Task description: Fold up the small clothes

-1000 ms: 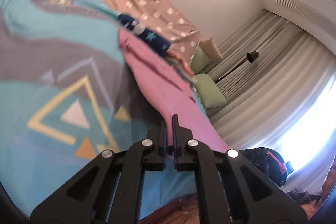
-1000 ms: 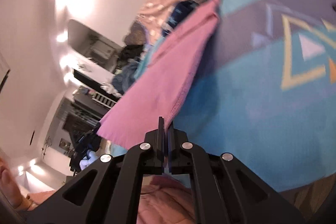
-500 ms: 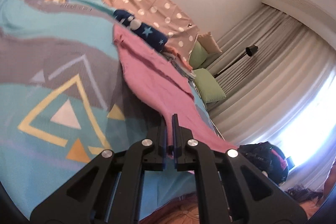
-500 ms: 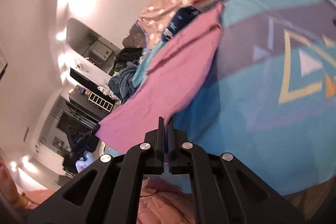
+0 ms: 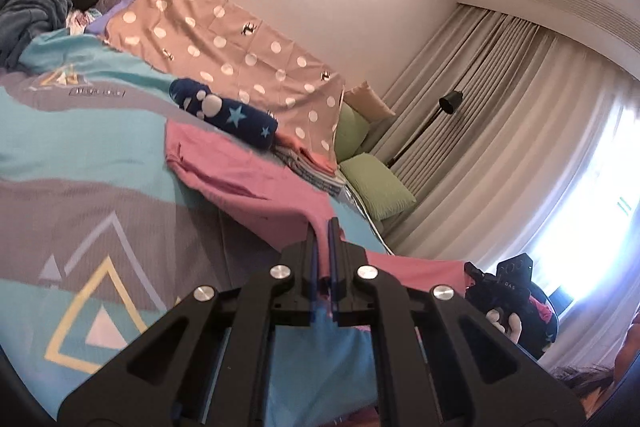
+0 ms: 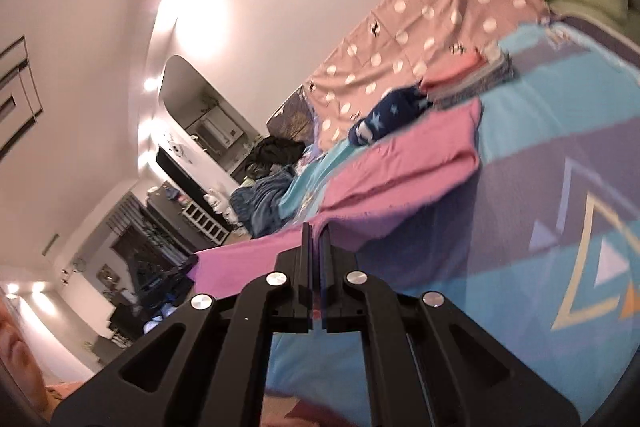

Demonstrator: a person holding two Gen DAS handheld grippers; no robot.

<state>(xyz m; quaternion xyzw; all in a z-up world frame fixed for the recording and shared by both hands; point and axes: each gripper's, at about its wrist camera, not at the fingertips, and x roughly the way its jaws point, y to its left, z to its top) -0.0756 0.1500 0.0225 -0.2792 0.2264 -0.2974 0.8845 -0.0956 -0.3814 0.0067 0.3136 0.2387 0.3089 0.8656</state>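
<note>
A pink garment (image 5: 248,187) lies stretched over a bed cover (image 5: 80,163) with blue, grey and triangle patterns. My left gripper (image 5: 322,227) is shut on the garment's near edge. The garment also shows in the right wrist view (image 6: 400,171), where my right gripper (image 6: 316,231) is shut on its near edge at the other end. The far part of the garment rests folded on the bed; the near edge hangs lifted between the two grippers.
A dark blue star-print roll (image 5: 224,115) and a stack of folded clothes (image 5: 312,163) lie behind the garment. A polka-dot sheet (image 5: 240,47) covers the headboard. Green pillows (image 5: 376,187), a floor lamp (image 5: 448,103) and curtains stand to the right. Dark clothes (image 6: 264,203) are heaped at the bed's far side.
Both grippers have drawn back and lifted with the pink garment's edge. The garment now lies farther off and flatter on the bed, with the folded far end visible.
</note>
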